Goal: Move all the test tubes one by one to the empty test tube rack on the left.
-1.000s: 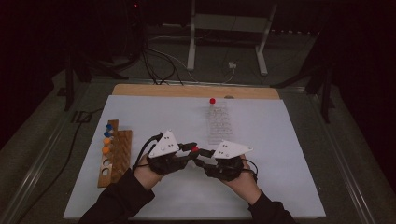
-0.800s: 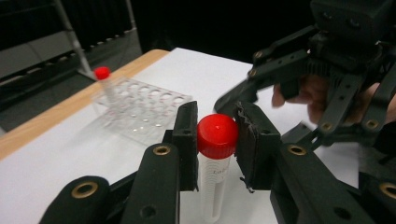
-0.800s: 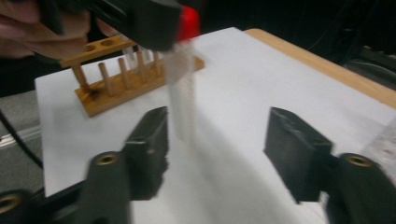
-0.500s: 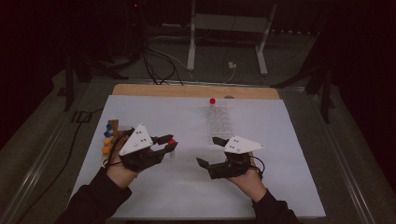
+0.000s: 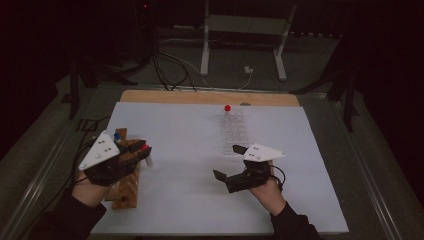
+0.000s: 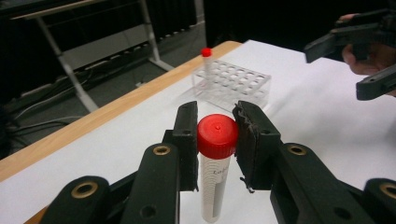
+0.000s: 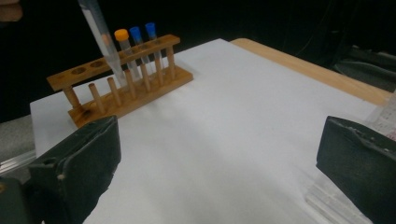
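Left gripper [image 5: 142, 150], near left of the table: black jaws clamped on the red ribbed screw cap of a clear plastic tube [image 6: 214, 175], faint print down its side, body hanging below the pads [image 6: 250, 140], off the sheet. The right pad's rubber is ragged and torn at the edges. In the high view this gripper sits over the wooden rack [image 5: 126, 185] with its grey three-cornered plate on top; the tube [image 5: 148, 159] sticks out toward the right.

Right gripper [image 5: 227, 162], near right, held by a hand [image 5: 267, 192]: jaws spread wide, nothing between them; matte black pads, rough-textured, in the right gripper view.

White sheet [image 5: 185, 150] covers the table, smooth and flat.

Wooden rack, near left edge of the sheet, long and narrow: top board with round holes on dowel posts. In the right gripper view it [image 7: 123, 91] holds three capped tubes at its far end, one orange cap [image 7: 121, 35] and two blue caps [image 7: 142, 30]; the nearer holes are open. The held tube [image 7: 100, 37] slants in front of it.

Clear plastic rack [image 5: 235, 132], farther off, right of centre: rectangular grid of cells, one red-capped tube [image 5: 227, 108] upright at its far-left corner.

Bare wood strip [image 5: 210, 97] along the table's far edge. Beyond it, grey metal stand legs [image 5: 205, 45] and cables on a dark floor.
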